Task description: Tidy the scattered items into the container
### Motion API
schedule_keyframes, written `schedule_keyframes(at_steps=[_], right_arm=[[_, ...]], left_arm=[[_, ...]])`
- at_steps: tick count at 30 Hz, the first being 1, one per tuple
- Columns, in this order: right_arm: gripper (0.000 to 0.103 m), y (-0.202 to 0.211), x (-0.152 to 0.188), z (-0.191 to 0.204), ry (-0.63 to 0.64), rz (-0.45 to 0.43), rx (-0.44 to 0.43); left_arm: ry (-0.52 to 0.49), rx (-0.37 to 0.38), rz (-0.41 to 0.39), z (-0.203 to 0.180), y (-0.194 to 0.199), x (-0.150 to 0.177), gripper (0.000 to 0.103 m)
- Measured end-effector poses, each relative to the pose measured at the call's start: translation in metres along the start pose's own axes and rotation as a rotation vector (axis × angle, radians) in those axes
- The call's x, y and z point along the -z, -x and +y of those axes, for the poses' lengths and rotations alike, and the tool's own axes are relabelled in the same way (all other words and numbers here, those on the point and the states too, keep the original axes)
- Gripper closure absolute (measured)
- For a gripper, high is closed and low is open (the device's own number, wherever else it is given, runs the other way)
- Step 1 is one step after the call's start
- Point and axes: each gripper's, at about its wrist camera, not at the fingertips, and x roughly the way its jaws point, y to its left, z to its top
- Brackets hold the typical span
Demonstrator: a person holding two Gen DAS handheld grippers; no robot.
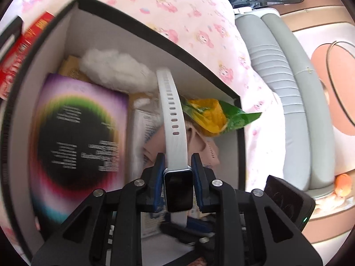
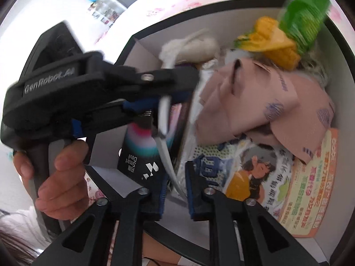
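My left gripper is shut on a white-strapped smartwatch and holds it over the open black-rimmed box; the strap sticks forward. In the right wrist view the left gripper with the watch strap hangs above the box. My right gripper is partly open and empty, just over the box's near edge, with the strap's end between its fingers. The box holds a rainbow-ringed package, white cotton, a green-yellow snack bag, pink cloth and illustrated packets.
The box sits on a pink cartoon-print bedsheet. A grey padded headboard lies to the right. Red boxes stand beside the box's left wall. A person's hand holds the left gripper's handle.
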Motion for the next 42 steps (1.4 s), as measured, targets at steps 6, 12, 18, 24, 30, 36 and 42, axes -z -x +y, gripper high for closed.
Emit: schedule_keyframes(at_steps=[6,12,18,24,30,36,42], right_arm=[[0.096,0.013,0.002,-0.014,-0.065,-0.033,-0.029],[0.096,0.022,0.006,-0.026,-0.11,-0.062,-0.02],[0.096,0.035,0.009,-0.036,-0.151,-0.121,0.078],[0.096,0.052,0.007,0.0,0.018,-0.15,0.103],[0.094,0.007,-0.002,0.005,0.033,0.023,0.185],[0.094,0.022,-0.002,0.003,0.018,-0.045,0.111],[0.088,-0.009,-0.007,0.0,0.001,0.126,0.091]], left_arm=[[0.01,-0.063,-0.001,0.005,-0.005,0.006,0.079],[0.079,-0.07,0.026,0.019,-0.013,0.002,0.079],[0.108,-0.066,0.084,0.021,-0.022,0.003,0.077],[0.068,-0.132,0.06,0.02,-0.016,-0.001,0.074],[0.039,-0.175,0.05,0.02,-0.013,0.0,0.074],[-0.015,-0.237,0.033,0.015,-0.013,-0.001,0.074],[-0.031,-0.251,0.026,0.014,-0.011,-0.001,0.074]])
